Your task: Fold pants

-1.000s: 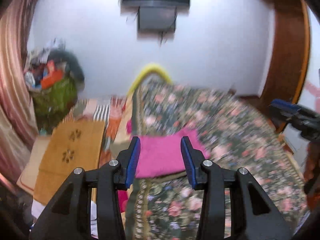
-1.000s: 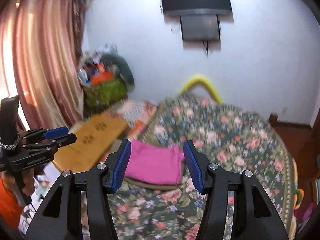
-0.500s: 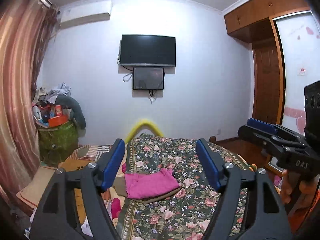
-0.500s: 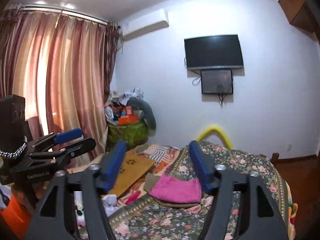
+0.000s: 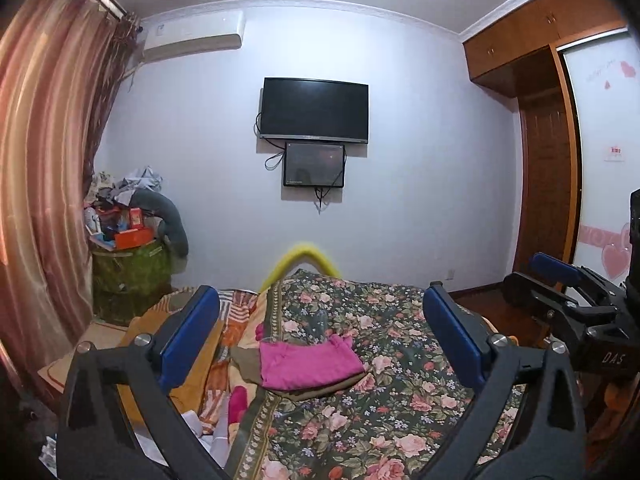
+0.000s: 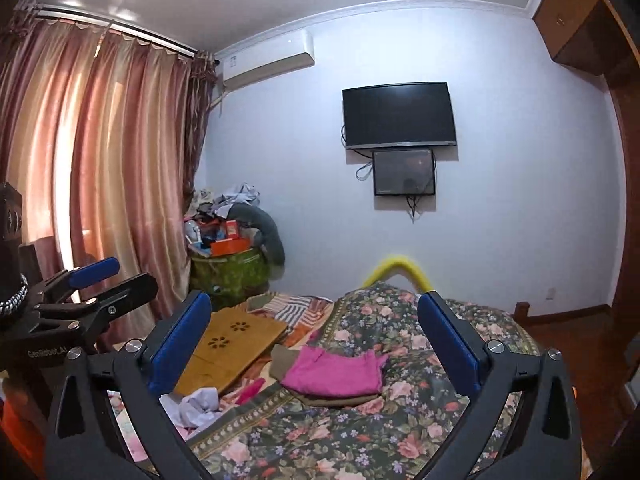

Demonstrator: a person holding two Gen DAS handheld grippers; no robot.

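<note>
Folded pink pants [image 5: 308, 365] lie on a folded olive-brown garment [image 5: 320, 390] on the flowered bed [image 5: 400, 420]. They also show in the right wrist view [image 6: 336, 374]. My left gripper [image 5: 320, 340] is open and empty, held well back and above the bed. My right gripper [image 6: 314, 344] is open and empty too, also far back from the stack. The right gripper shows at the right edge of the left wrist view [image 5: 560, 284], and the left gripper at the left edge of the right wrist view [image 6: 104, 280].
A tan board [image 6: 232, 344] and loose clothes [image 6: 198, 402] lie left of the bed. A green bin [image 6: 228, 276] piled with clutter stands by the curtains [image 6: 100, 200]. A TV [image 5: 314, 110] hangs on the far wall. A wooden wardrobe [image 5: 544, 184] stands at the right.
Both grippers have pulled back and up from the pink pants and opened wider. The pants stay folded on the bed.
</note>
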